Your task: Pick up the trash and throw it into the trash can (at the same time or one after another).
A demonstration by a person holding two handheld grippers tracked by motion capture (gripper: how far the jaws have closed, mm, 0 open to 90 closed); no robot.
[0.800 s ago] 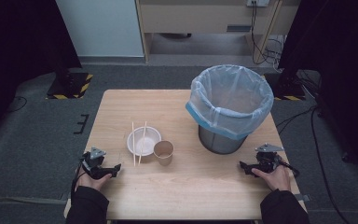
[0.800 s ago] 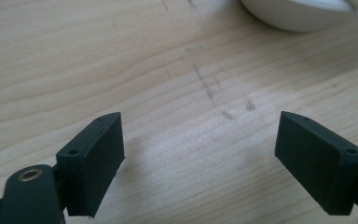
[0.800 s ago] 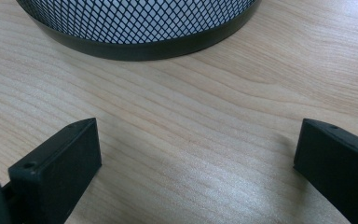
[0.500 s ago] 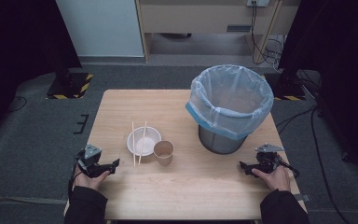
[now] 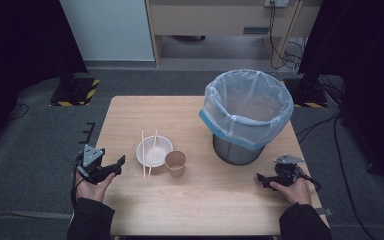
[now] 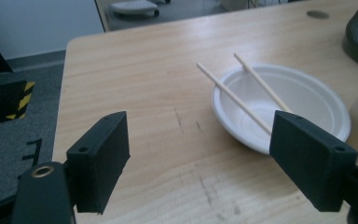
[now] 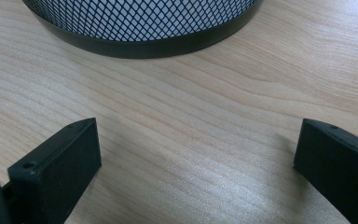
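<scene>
Left gripper view is showing the left tool (image 6: 198, 161) gaping wide and empty toward two thin, light, roll-prone chopsticks (image 6: 235, 98) bridging the disposable bowl (image 6: 303, 100) at one o'clock, best pinched mid-length.

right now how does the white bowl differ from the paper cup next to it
The white bowl is wide, shallow and white; the paper cup is narrower, taller and brown. The bowl has two chopsticks lying across its rim, while the cup carries nothing on top. The bowl sits nearer the left gripper. Both stand upright and open on the wooden table, untouched.
</scene>
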